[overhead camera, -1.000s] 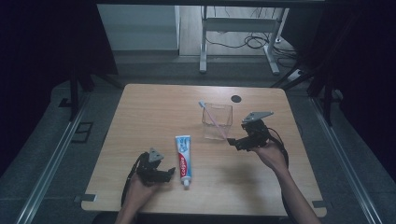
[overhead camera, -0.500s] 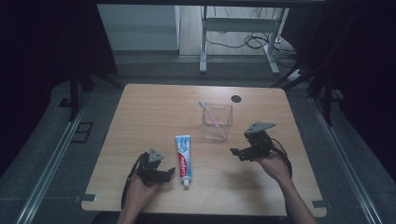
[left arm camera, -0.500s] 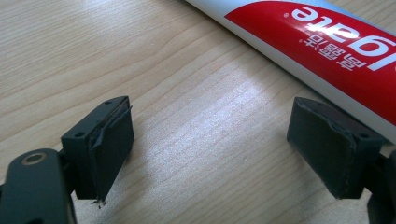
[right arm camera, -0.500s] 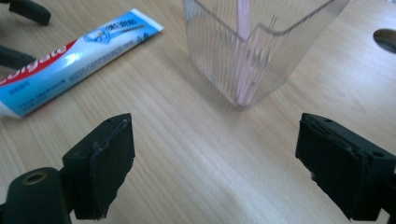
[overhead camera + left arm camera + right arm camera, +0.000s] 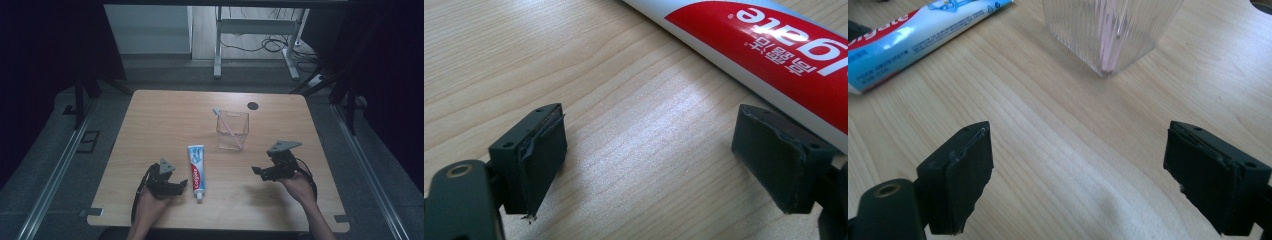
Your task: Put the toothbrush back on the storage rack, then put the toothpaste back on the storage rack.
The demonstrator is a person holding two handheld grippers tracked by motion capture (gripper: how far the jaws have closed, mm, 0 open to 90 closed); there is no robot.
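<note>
Toothpaste [image 5: 197, 170] lies flat on the wooden table [image 5: 165, 115], just in front of the clear cup [image 5: 232, 130] where I see a pink toothbrush [image 5: 228, 126] leaning inside. My left gripper [image 5: 176, 184] rests on the table just beside the tube, its jaws spread wide with nothing between them, and one jaw is very near the red part. My right gripper [image 5: 260, 172] is near the cup, also spread wide and empty.
</note>
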